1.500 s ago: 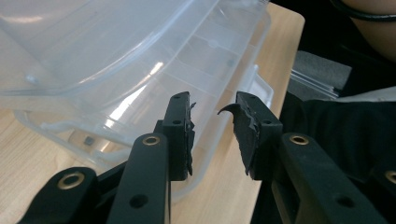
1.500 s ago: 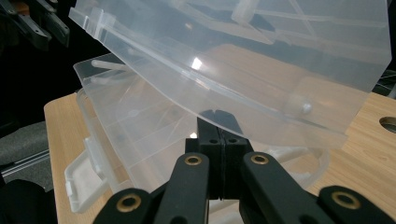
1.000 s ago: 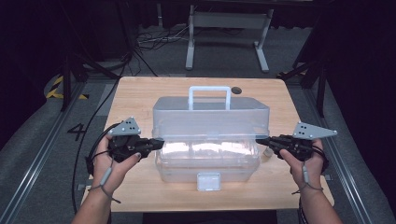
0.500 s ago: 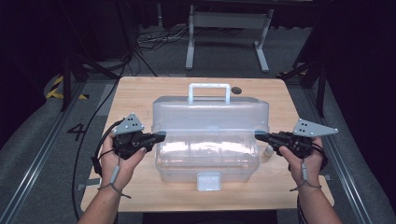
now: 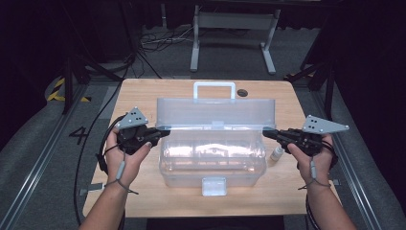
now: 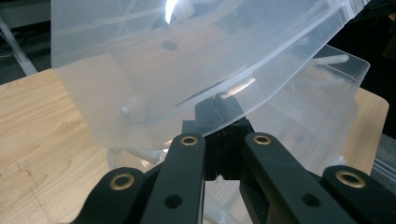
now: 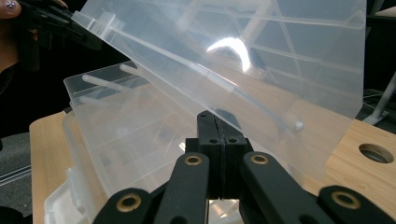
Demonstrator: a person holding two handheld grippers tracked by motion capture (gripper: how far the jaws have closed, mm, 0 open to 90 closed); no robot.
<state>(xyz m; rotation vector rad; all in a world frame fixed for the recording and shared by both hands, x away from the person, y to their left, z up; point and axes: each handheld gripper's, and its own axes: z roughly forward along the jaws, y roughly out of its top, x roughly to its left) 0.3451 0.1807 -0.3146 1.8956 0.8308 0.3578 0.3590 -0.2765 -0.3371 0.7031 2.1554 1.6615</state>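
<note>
A clear plastic box (image 5: 213, 165) stands mid-table with its hinged lid (image 5: 215, 112) swung up toward the back, white handle (image 5: 214, 86) on top. My left gripper (image 5: 165, 130) is shut, its tips under the lid's left front corner. My right gripper (image 5: 266, 133) is shut too, tips under the right front corner. In the left gripper view the lid (image 6: 154, 60) rests over the closed tips of the gripper (image 6: 219, 105), with the base (image 6: 317, 107) beyond. In the right gripper view the gripper (image 7: 215, 119) is shut below the lid's rim (image 7: 261, 60); the base (image 7: 126, 130) sits lower left.
A small pale bottle (image 5: 276, 154) stands on the wooden table (image 5: 139, 96) just right of the box, under my right gripper. The box's front latch (image 5: 214, 186) faces the near edge. A round hole (image 5: 242, 92) sits in the tabletop behind the box. Cables and a metal stand lie on the floor beyond.
The lid has swung upward and back, away from the base. Both grippers have risen slightly with its front corners and stay shut.
</note>
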